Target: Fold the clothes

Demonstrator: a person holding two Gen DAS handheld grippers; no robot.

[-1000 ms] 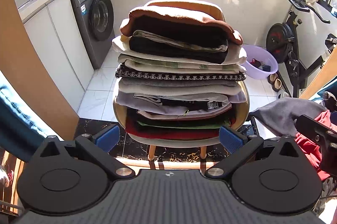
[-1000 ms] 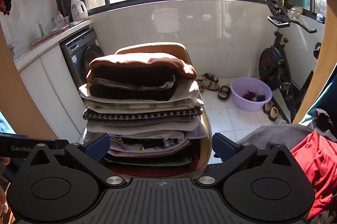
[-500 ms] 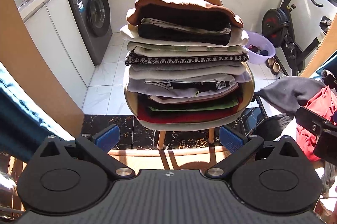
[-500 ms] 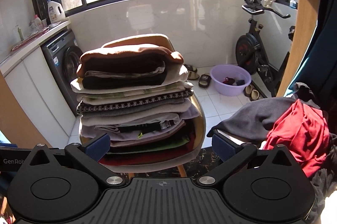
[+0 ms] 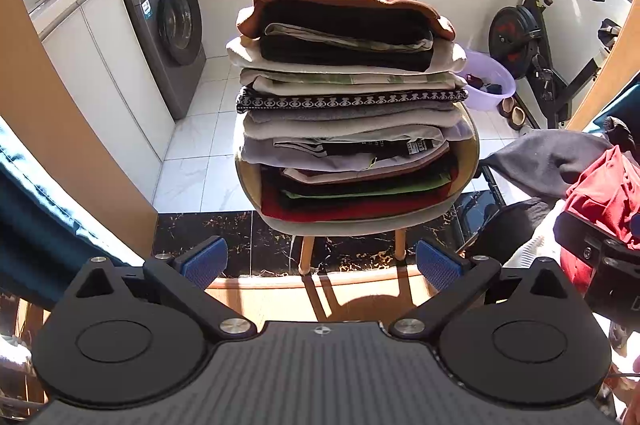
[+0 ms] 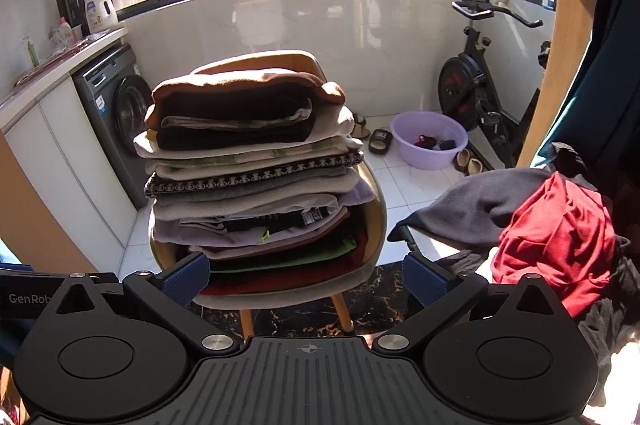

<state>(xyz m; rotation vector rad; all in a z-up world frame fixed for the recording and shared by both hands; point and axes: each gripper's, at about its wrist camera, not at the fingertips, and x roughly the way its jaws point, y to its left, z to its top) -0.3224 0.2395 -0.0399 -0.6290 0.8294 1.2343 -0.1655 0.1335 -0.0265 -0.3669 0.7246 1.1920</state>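
A tall stack of folded clothes [image 5: 348, 105] sits on a tan chair [image 5: 466, 161] straight ahead; it also shows in the right wrist view [image 6: 252, 169]. A heap of unfolded clothes lies to the right, with a grey garment [image 6: 472, 209] and a red garment [image 6: 560, 237] on top. My left gripper [image 5: 320, 263] is open and empty, well short of the chair. My right gripper [image 6: 306, 277] is open and empty, also short of the chair. The right gripper's body shows at the right edge of the left wrist view [image 5: 600, 257].
A washing machine [image 5: 168, 29] and white cabinets stand at the left. A purple basin [image 6: 428, 139] and slippers lie on the tiled floor behind the chair. An exercise bike [image 6: 480, 85] stands at the right. A dark curtain [image 5: 36, 209] hangs at the left.
Both grippers have drawn back from the chair and the stack, which looks smaller and farther. More of the floor and the unfolded heap shows. Both stay open.
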